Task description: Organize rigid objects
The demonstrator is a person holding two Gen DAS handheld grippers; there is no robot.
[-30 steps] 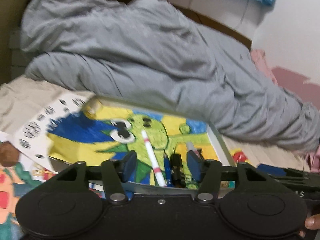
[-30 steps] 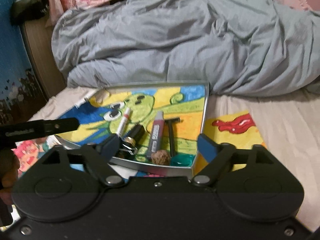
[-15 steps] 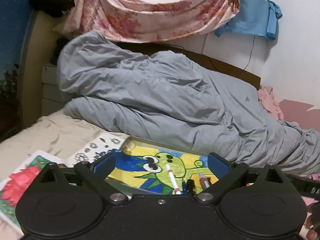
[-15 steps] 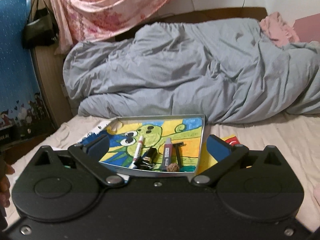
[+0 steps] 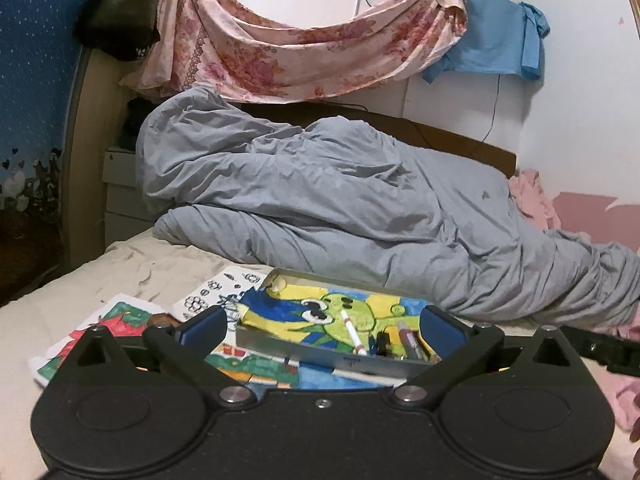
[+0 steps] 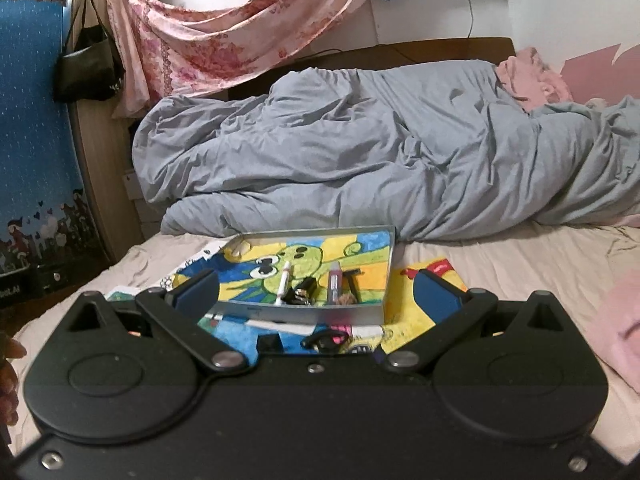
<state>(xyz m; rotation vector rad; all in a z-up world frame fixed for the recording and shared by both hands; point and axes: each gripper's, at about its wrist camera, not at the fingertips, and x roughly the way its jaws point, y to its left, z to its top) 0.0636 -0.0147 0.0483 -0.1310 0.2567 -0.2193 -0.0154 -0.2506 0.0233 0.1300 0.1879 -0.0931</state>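
Note:
A shallow metal tray (image 5: 320, 356) lined with a bright cartoon drawing lies on the bed, also in the right wrist view (image 6: 300, 312). In it lie a white marker (image 5: 354, 334) (image 6: 285, 282), a maroon tube (image 6: 334, 282), a black razor (image 6: 354, 284) and a black clip (image 6: 302, 294). My left gripper (image 5: 322, 328) hangs short of the tray's near wall; its jaws are opening wide with nothing between them. My right gripper (image 6: 318, 294) is open and empty, also back from the tray.
A bunched grey duvet (image 5: 320, 208) fills the bed behind the tray. Loose coloured drawings (image 5: 100, 332) lie left of the tray and a yellow one (image 6: 420, 280) lies to its right. A pen (image 6: 280, 322) and small dark items (image 6: 328, 338) lie before the tray. Pink cloth (image 6: 624, 320) is at right.
Both grippers have drawn back from the tray and risen, so it looks smaller and the wall shows. Both pairs of jaws have spread wider. The tray's contents have not moved.

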